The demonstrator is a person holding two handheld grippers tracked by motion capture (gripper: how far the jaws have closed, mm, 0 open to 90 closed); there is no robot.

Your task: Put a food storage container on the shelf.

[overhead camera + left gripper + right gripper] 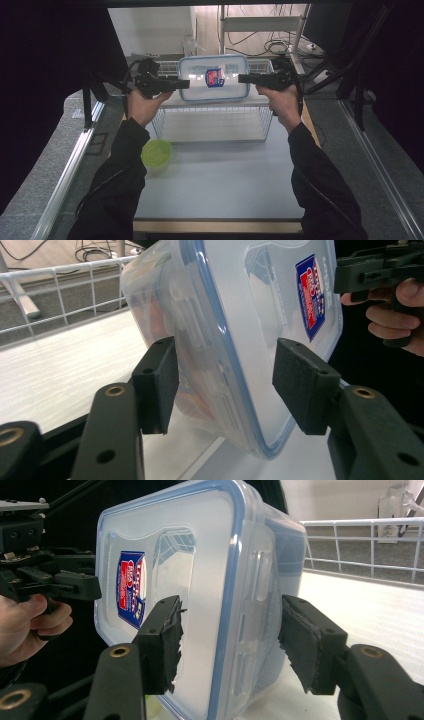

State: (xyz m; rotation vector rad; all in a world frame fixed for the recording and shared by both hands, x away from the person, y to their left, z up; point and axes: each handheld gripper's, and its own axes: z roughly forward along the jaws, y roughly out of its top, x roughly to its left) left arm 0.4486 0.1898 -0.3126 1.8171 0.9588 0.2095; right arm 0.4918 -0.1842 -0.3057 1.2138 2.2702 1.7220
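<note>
A clear plastic container with a blue-rimmed lid and a red-and-blue label stands tilted on its edge, lid towards me, over the white top of a wire rack. My left gripper holds its left end. In the left gripper view one pad lies on the lid and the other on the base of the container. My right gripper clamps the right end the same way, with the container between its pads. Each gripper view also shows the other hand and gripper behind the box.
The wire rack has a low white rail at its far side. A green bowl sits on the grey table to the left, near my left sleeve. Cables and a metal stand lie beyond the rack.
</note>
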